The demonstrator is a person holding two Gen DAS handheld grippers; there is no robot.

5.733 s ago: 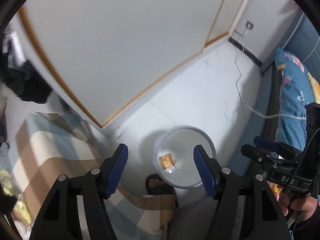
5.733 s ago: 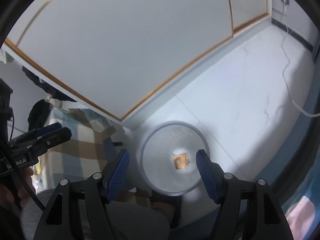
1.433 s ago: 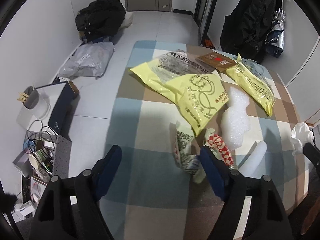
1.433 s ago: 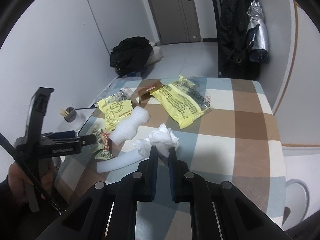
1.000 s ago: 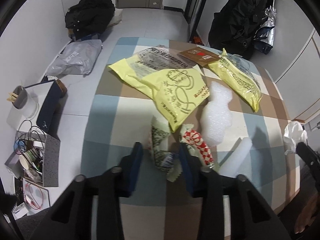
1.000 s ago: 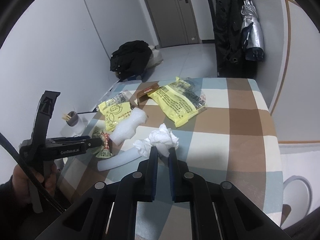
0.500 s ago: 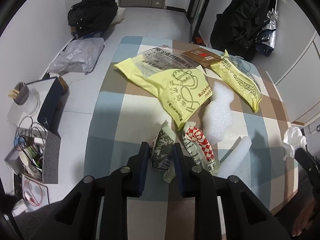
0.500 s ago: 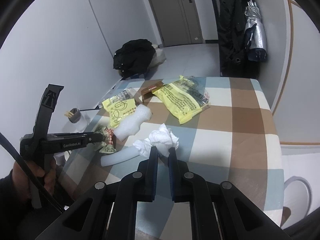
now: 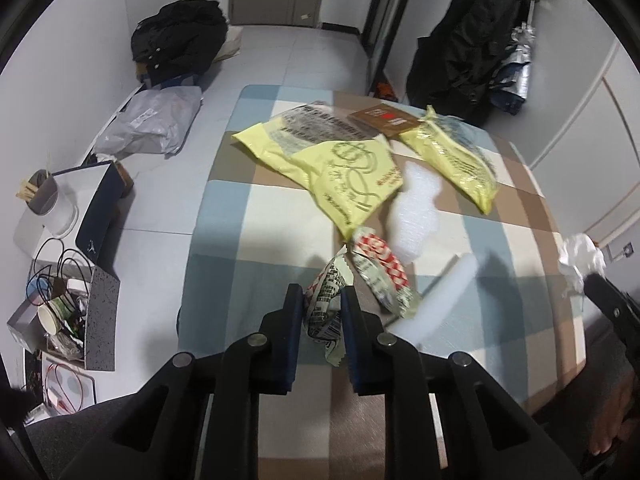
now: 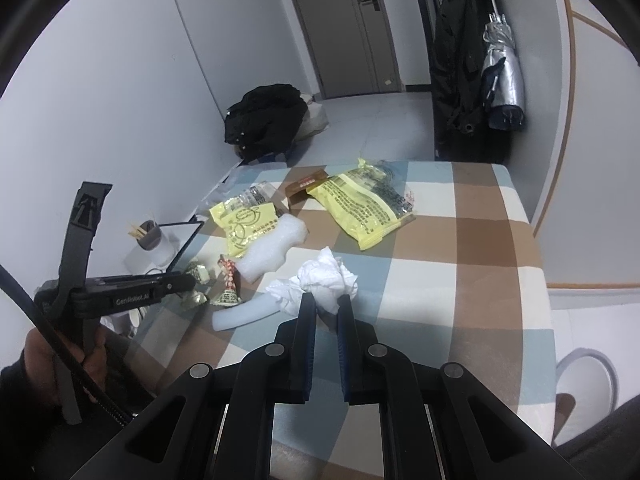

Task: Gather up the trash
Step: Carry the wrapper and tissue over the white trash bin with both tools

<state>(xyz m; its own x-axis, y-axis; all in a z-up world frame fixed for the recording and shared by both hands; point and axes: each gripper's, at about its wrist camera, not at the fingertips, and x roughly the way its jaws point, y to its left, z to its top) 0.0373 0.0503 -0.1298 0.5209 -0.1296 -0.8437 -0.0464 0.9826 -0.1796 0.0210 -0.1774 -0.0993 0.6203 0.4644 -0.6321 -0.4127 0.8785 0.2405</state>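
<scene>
Two yellow bags (image 9: 344, 168) (image 9: 456, 160); two foam pieces (image 9: 414, 216) (image 10: 244, 314); one tissue wad (image 10: 326, 276).

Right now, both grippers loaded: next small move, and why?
Probably lift both clear of the table. The left gripper, whose jaws have just been closing, pinches the printed wrapper; the right gripper is shut on the crumpled tissue. Both still sit low over the checked tablecloth.

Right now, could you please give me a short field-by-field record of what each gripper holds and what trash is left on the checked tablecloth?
left gripper: jaws have just been closing on the crumpled white printed wrapper
right gripper: shut on the crumpled white tissue
surface: blue, brown and white checked tablecloth
loose trash: red-and-white checked wrapper; white foam sheet; white foam tube; two yellow plastic bags; brown card packet
bin: white round bin on the floor beside the table
</scene>
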